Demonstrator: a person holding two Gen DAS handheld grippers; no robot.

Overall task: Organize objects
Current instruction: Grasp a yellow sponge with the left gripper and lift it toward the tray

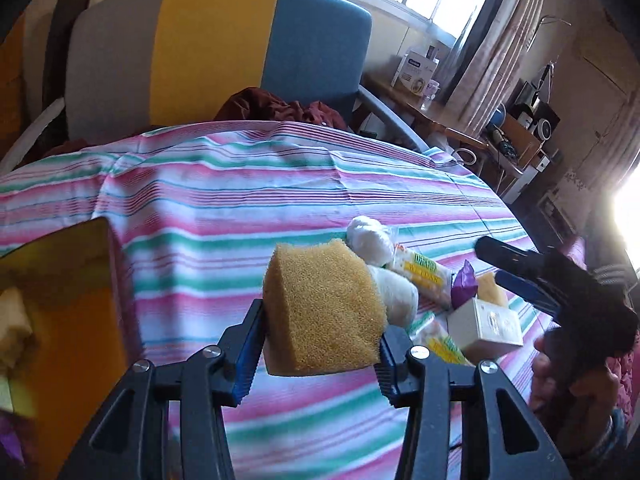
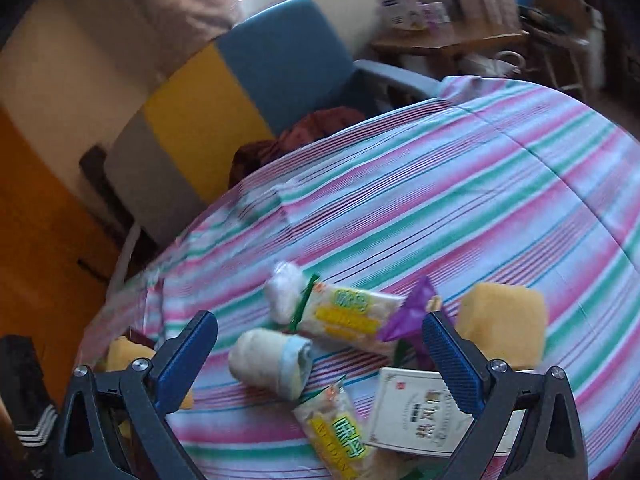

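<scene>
**Ana:** Jaws first: the left gripper is clamped on a yellow sponge, blue pads pressing in from both sides and holding it clear of the striped cloth. What about the other one?

**Ben:** Its jaws stand wide apart. The right gripper hovers over the pile with nothing between the pads.

**Ana:** What lies closest to the held sponge?

**Ben:** A rolled white towel is just behind it to the right, with a white bundle and a snack packet beyond. Further right of the sponge sit a purple wrapper, a cream box and a second sponge.

**Ana:** And to the left of the sponge?

**Ben:** An orange bin stands at the cloth's near edge, something pale inside it.

**Ana:** Farther back?

**Ben:** Past the sponge and the bare cloth is a grey, yellow and blue chair, with dark red fabric heaped on its seat.
</scene>
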